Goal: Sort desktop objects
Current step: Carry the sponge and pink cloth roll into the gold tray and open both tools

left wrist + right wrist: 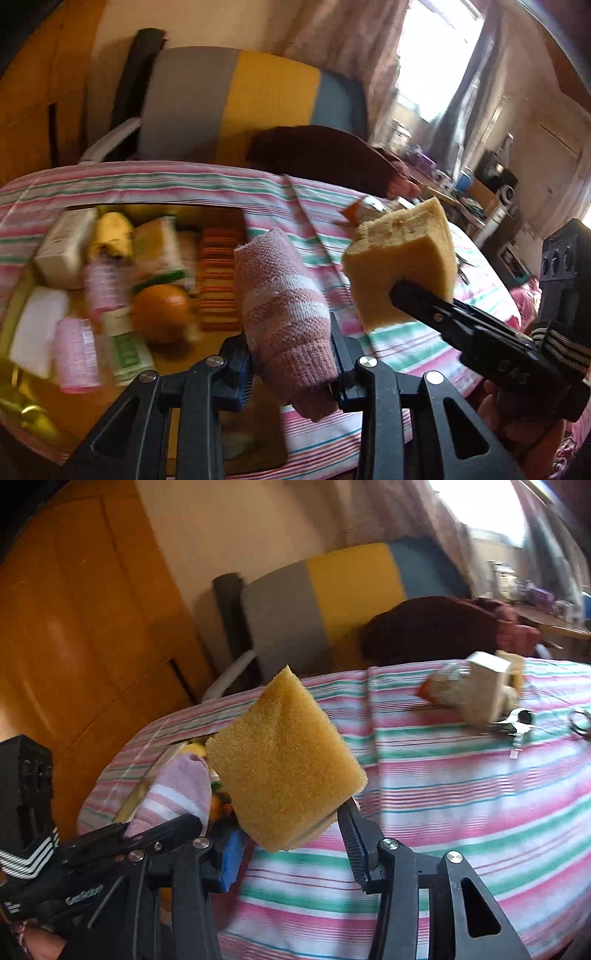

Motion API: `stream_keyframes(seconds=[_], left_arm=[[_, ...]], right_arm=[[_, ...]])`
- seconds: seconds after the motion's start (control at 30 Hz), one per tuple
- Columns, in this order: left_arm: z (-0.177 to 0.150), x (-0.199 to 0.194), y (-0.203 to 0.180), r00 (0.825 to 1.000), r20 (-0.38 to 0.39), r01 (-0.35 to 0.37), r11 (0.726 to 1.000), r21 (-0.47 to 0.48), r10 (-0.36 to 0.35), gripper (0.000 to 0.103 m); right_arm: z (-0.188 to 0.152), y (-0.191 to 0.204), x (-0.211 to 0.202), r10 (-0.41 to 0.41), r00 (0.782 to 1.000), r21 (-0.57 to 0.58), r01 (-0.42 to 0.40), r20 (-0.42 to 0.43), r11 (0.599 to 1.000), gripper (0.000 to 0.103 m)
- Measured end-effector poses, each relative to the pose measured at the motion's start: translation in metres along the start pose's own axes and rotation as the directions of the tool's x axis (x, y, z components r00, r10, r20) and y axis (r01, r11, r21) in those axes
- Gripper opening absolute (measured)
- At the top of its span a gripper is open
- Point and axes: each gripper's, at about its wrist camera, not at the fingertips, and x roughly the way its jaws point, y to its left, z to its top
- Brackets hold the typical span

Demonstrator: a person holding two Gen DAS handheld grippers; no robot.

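Observation:
My left gripper (291,354) is shut on a rolled pink striped sock (284,295) and holds it above the right edge of a cardboard box (218,354). The box holds an orange (160,312), pink rollers (75,354), cartons and other small items. My right gripper (291,834) is shut on a yellow sponge (284,760) and holds it in the air above the striped tablecloth (461,794). The sponge (402,258) also shows right of the sock in the left wrist view. The sock (173,794) shows left of the sponge in the right wrist view.
A white box (484,690), a packet (443,690) and metal tools (513,720) lie on the far right of the table. A chair with a grey, yellow and blue back (236,99) stands behind the table. A dark red cloth (325,155) lies at the far edge.

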Motion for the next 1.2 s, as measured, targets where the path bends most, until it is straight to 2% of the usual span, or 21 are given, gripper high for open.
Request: stream_keyframes(seconds=[0.2, 0.3, 0.33, 0.4, 0.53, 0.67, 0.73, 0.87, 0.93, 1.0, 1.07, 1.2], left_arm=[[-0.004, -0.016, 0.056, 0.996, 0.008, -0.088, 0.993, -0.073, 0.088, 0.033], [-0.001, -0.010, 0.078, 0.995, -0.020, -0.101, 0.991, -0.092, 0.099, 0.034], [0.001, -0.007, 0.083, 0.994, -0.039, -0.107, 0.990, -0.089, 0.104, 0.035], [0.008, 0.001, 0.094, 0.989, -0.085, -0.128, 0.987, -0.102, 0.119, 0.042], [0.016, -0.004, 0.111, 0.988, -0.065, -0.151, 0.976, -0.155, 0.142, 0.053], [0.020, -0.012, 0.125, 0.988, -0.038, -0.156, 0.969, -0.193, 0.152, 0.054], [0.019, -0.014, 0.131, 0.986, -0.034, -0.164, 0.961, -0.221, 0.161, 0.054], [0.017, -0.017, 0.139, 0.984, -0.028, -0.179, 0.954, -0.242, 0.177, 0.054], [0.015, -0.015, 0.139, 0.979, -0.050, -0.206, 0.952, -0.226, 0.200, 0.054], [0.010, -0.012, 0.142, 0.971, -0.084, -0.237, 0.946, -0.220, 0.224, 0.053], [0.004, -0.009, 0.145, 0.964, -0.119, -0.260, 0.940, -0.221, 0.239, 0.052], [-0.006, -0.014, 0.152, 0.945, -0.146, -0.317, 0.925, -0.209, 0.291, 0.052]], right_arm=[[-0.006, 0.049, 0.020, 0.103, 0.991, -0.087, -0.110, -0.086, 0.990, 0.049], [-0.013, 0.064, 0.034, 0.135, 0.982, -0.090, -0.148, -0.132, 0.985, 0.053], [-0.014, 0.066, 0.038, 0.134, 0.980, -0.085, -0.147, -0.145, 0.985, 0.055], [-0.019, 0.068, 0.044, 0.127, 0.978, -0.075, -0.141, -0.167, 0.987, 0.069], [-0.027, 0.067, 0.040, 0.129, 0.978, -0.068, -0.141, -0.163, 0.988, 0.070], [-0.028, 0.055, 0.037, 0.128, 0.981, -0.031, -0.134, -0.149, 0.991, 0.070], [-0.029, 0.053, 0.037, 0.130, 0.981, -0.027, -0.135, -0.145, 0.990, 0.069], [-0.028, 0.068, 0.039, 0.125, 0.978, -0.106, -0.144, -0.166, 0.984, 0.051], [-0.032, 0.082, 0.046, 0.089, 0.975, -0.191, -0.129, -0.204, 0.973, 0.044], [-0.038, 0.096, 0.060, 0.036, 0.962, -0.262, -0.110, -0.271, 0.959, 0.037], [-0.041, 0.100, 0.078, 0.022, 0.947, -0.260, -0.110, -0.319, 0.959, 0.036], [-0.035, 0.101, 0.089, 0.028, 0.949, -0.230, -0.104, -0.314, 0.968, 0.036]])
